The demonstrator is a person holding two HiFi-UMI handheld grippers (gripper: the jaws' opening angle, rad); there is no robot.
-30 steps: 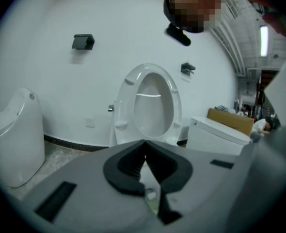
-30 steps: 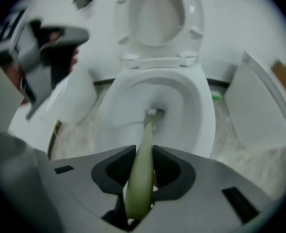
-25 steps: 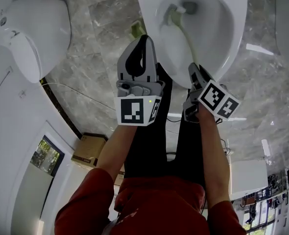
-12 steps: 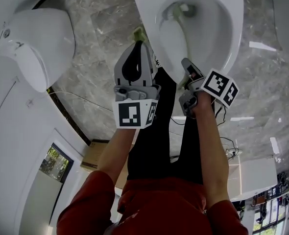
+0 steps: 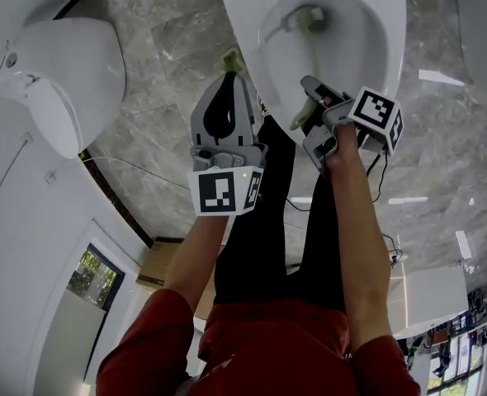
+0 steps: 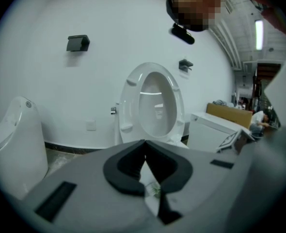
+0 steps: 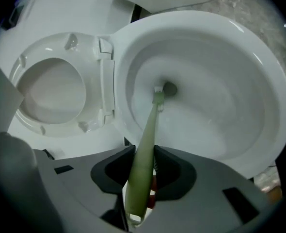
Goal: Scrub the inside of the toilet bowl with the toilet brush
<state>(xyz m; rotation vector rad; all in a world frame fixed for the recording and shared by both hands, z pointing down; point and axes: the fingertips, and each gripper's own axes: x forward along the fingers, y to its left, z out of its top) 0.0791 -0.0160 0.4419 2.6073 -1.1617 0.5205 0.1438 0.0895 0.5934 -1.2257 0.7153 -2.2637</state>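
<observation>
The white toilet bowl lies at the top of the head view and fills the right gripper view. My right gripper hangs over the bowl's near rim, shut on the pale green handle of the toilet brush. The handle runs down into the bowl. The brush head lies against the porcelain beside the drain hole, seen in the head view as the brush head. My left gripper is held left of the bowl, shut, with nothing between its fingers.
The seat and lid stand raised behind the bowl. A second white fixture stands to the left. A small green object lies on the marble floor beyond the left gripper. A cardboard box and a thin cable lie lower left.
The right gripper has rolled and moved up toward the bowl. The brush head has slid from the bowl's left wall toward the drain. The left gripper has hardly moved.
</observation>
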